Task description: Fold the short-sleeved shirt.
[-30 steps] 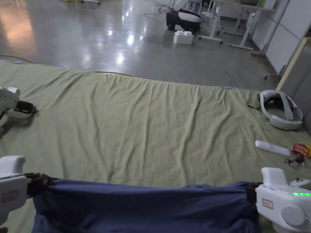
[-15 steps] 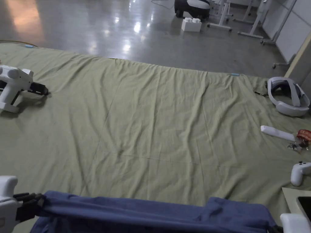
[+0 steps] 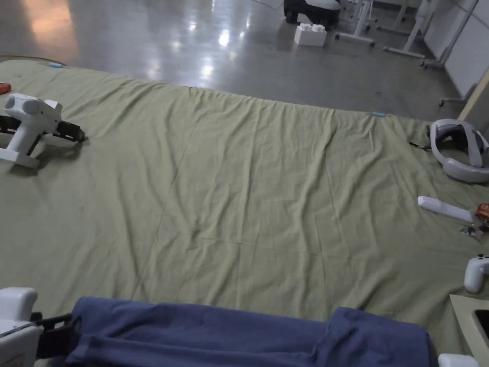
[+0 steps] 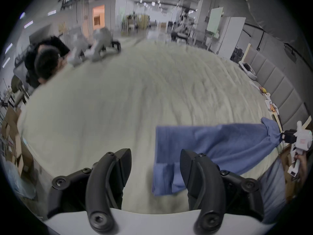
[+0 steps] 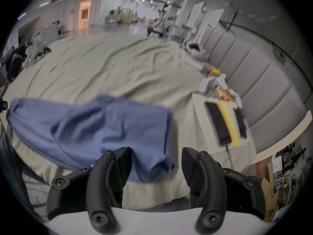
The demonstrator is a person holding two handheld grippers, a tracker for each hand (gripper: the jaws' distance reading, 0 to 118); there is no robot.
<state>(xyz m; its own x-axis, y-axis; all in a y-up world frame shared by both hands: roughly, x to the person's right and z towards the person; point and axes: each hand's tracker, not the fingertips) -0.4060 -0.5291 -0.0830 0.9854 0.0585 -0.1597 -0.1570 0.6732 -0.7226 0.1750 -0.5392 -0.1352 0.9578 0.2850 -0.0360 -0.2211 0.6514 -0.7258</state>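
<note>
On the green sheet [image 3: 248, 181], shirt [image 3: 239, 334] hugs the near edge; both grippers gape.

A wide bed under a wrinkled olive-green sheet [image 3: 248, 191] carries the blue shirt [image 3: 248, 334] at the frame's bottom, a spare white tool [image 3: 31, 126] upper left, and a headset [image 3: 458, 150], remote [image 3: 444, 209] and controller [image 3: 476, 273] at right.

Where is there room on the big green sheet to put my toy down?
The wide middle of the green sheet, between the blue shirt and the far edge, is bare. The right side is crowded by the headset and the controller.
</note>
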